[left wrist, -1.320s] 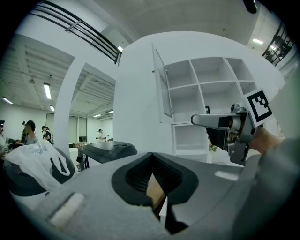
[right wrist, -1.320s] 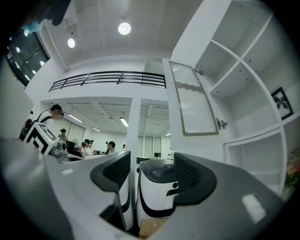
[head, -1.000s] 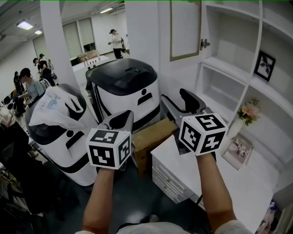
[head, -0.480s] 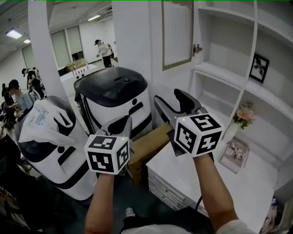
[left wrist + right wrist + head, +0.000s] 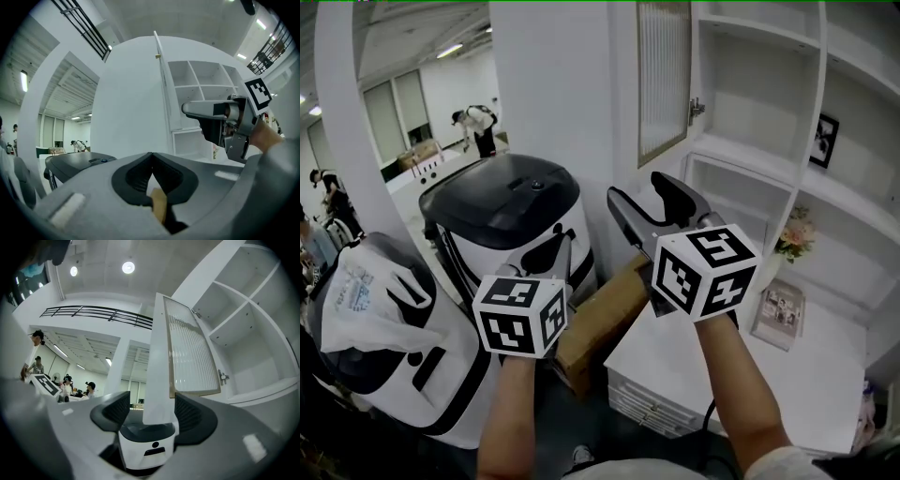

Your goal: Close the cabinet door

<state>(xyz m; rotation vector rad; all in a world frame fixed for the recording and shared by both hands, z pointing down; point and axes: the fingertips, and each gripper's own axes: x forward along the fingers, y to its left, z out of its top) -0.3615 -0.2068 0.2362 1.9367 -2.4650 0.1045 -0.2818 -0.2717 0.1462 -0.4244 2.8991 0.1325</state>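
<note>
Head view, open cabinet door apparently nearer

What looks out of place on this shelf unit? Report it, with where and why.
The ribbed-glass cabinet door with a wood-coloured frame stands swung out from the white shelf unit at its upper left, leaving that compartment exposed. The right claw is open just below it. Nothing else stands out.
</note>
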